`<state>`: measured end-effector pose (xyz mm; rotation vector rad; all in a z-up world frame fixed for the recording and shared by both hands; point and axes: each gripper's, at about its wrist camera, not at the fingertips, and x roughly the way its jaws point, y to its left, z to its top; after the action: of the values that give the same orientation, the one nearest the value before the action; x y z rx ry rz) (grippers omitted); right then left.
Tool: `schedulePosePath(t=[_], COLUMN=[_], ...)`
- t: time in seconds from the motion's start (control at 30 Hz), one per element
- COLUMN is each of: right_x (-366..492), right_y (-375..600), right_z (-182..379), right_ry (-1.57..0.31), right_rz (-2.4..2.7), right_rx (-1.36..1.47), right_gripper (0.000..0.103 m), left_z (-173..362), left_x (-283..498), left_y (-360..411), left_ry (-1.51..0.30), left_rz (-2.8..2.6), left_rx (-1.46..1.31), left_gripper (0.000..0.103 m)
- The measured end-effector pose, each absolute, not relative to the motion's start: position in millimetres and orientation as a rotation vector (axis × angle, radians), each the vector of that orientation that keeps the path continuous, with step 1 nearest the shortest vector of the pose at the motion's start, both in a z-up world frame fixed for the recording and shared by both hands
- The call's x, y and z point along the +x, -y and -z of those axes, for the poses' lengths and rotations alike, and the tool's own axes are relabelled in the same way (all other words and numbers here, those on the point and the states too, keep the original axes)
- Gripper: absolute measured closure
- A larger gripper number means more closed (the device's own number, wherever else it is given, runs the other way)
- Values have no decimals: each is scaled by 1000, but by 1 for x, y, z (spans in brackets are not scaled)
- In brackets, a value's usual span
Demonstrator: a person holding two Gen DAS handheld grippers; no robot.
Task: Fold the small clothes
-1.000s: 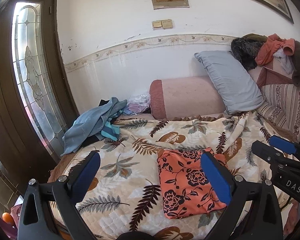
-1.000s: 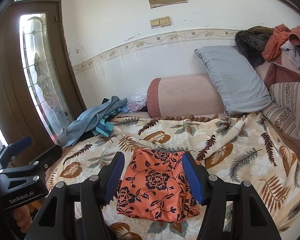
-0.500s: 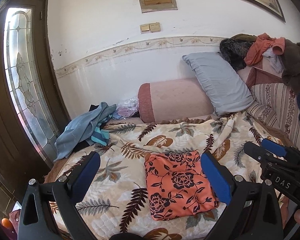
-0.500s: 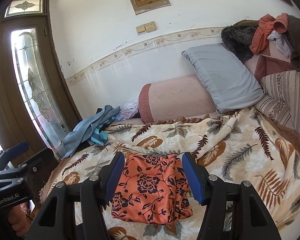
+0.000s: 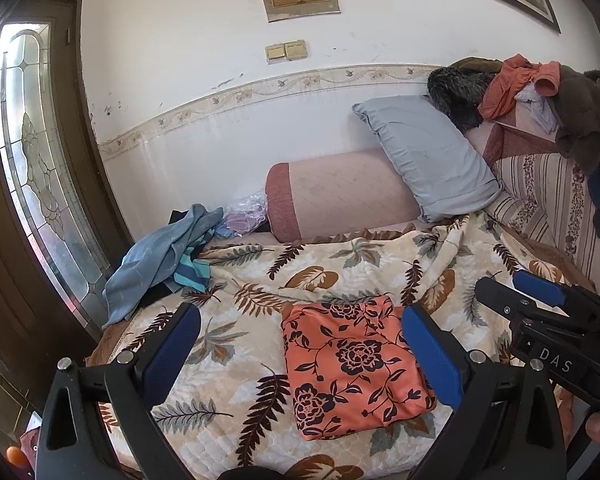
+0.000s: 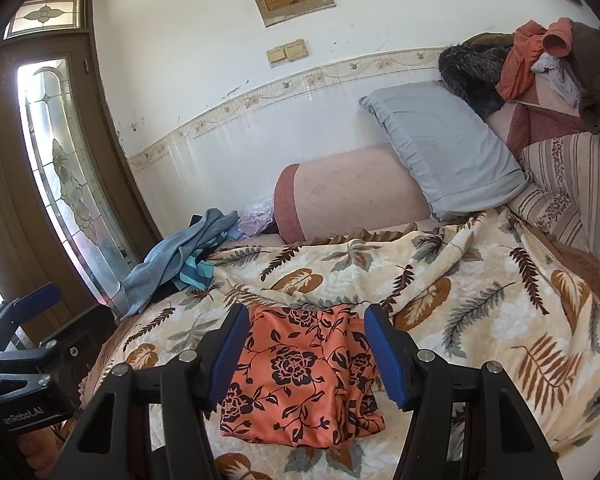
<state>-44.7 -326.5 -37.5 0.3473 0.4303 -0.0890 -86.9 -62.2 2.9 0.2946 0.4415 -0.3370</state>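
Both grippers have backed off a bit in the last second, so the cloth sits smaller and lower in my views than it did, and nothing's touching it. I read that as this piece being done and time for the next one.

Far left there's a floppy heap of blue clothes (image 5: pixel 160 260) by the glass door, thin and crumpled, probably what's up next. My left gripper (image 5: pixel 300 354) is spread wide with nothing in it, blue rubbery pads. In the middle, the orange floral garment (image 5: pixel 352 364) lies folded into a neat flat rectangle on the quilted leaf-print bedspread (image 5: pixel 220 368); it looks silky and slippery. The right gripper (image 6: pixel 306 352) is also spread, holding nothing, just hovering over the garment's near edge.
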Motion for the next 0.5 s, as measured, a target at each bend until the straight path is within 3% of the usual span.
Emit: schedulePosePath(t=[0.5], right_x=[-31], right_y=[315], right_z=[44], right_ry=[-450], right_rz=[66], right_rx=[332], right_gripper=[40], left_z=[8], left_x=[-72], left_y=[55], left_ry=[-468], left_rz=[319], left_rx=[300], left_gripper=[3])
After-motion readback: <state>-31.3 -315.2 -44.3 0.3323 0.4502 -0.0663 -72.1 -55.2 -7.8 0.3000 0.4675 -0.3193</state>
